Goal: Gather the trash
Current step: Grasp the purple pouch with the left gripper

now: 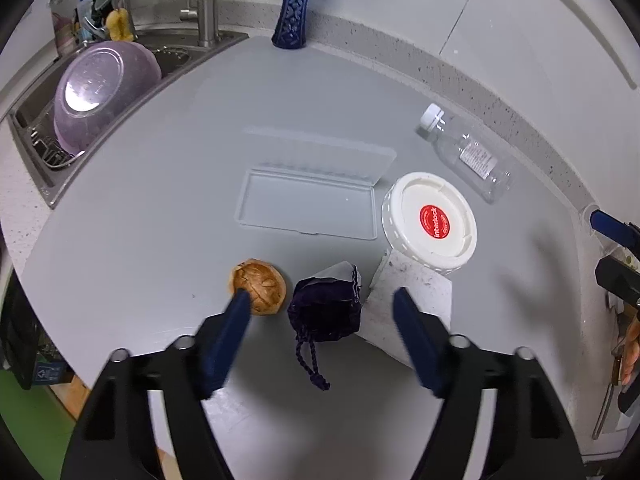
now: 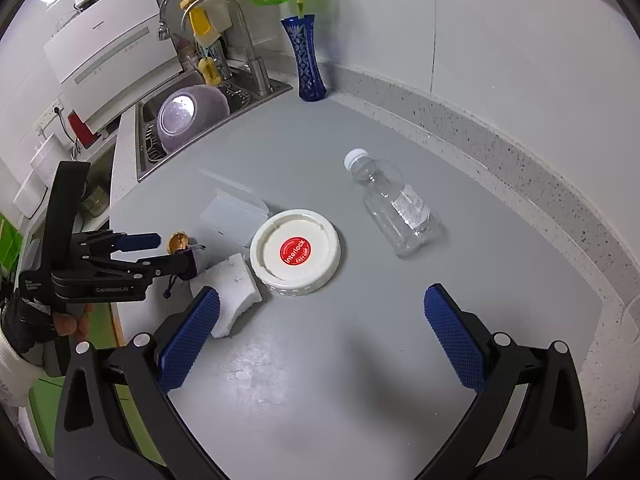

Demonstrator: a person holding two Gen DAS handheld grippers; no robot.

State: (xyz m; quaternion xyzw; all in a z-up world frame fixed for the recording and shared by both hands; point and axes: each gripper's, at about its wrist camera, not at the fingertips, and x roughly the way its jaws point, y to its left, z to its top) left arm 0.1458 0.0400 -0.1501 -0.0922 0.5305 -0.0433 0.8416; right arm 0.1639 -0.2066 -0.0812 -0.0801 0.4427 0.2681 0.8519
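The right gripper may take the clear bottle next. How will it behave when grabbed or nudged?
The clear bottle lies on its side on the grey counter, so a nudge would probably roll it. It looks empty, likely light. Its thin, smooth plastic may dent or slip between the pads.

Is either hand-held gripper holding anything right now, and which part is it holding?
Nothing is held. The left hand-held gripper is open around the dark purple pouch, pads not touching it. The right hand-held gripper is open over bare counter.

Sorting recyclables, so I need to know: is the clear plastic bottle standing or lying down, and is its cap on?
Lying down. The bottle rests on its side on the grey counter, white cap on.
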